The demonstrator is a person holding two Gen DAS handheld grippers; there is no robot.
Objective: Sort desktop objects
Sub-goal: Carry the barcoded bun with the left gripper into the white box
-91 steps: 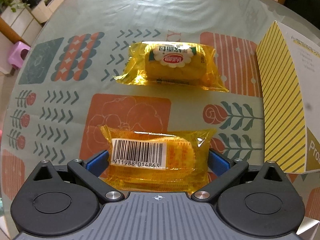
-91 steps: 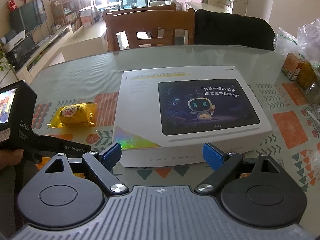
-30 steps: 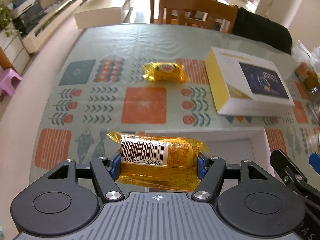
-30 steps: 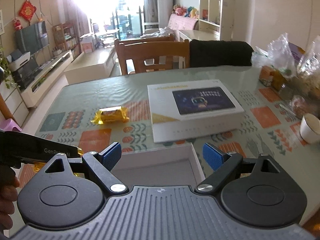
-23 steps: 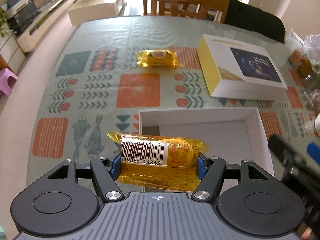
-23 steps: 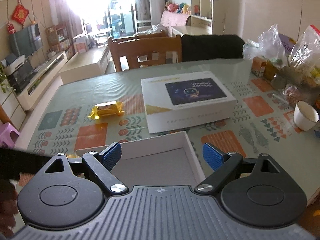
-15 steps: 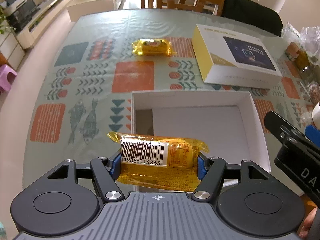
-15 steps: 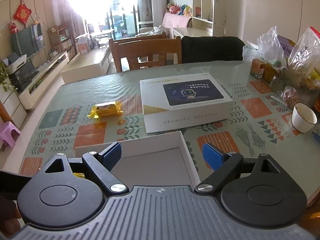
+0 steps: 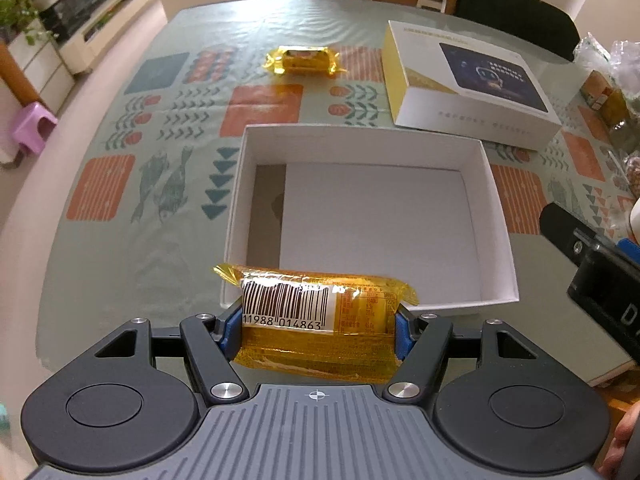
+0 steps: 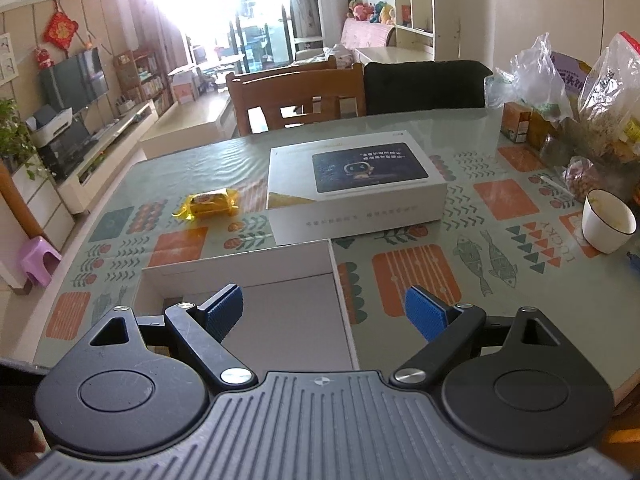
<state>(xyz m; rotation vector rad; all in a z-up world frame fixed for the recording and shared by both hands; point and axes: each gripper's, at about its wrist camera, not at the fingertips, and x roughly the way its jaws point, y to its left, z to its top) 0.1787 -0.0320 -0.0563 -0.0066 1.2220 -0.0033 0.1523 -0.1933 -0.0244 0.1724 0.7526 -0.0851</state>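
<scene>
The left gripper (image 9: 318, 330) is clamped on a yellow snack pack (image 9: 316, 316), barcode side up, its long axis running crosswise between the blue pads (image 9: 230, 330). The pack hangs above the near edge of an open white box (image 9: 496, 216) on the patterned table (image 9: 120, 240). The right gripper (image 10: 324, 314) has its jaws spread wide with nothing between them, poised over the same box. Beyond the box a second pack (image 9: 302, 60) lies flat, long axis also crosswise, just left of a tablet carton (image 9: 476, 120). A white cup (image 10: 608, 226) stands off to the right.

Left gripper (image 9: 316, 326) clamped, right gripper (image 10: 324, 312) agape
</scene>
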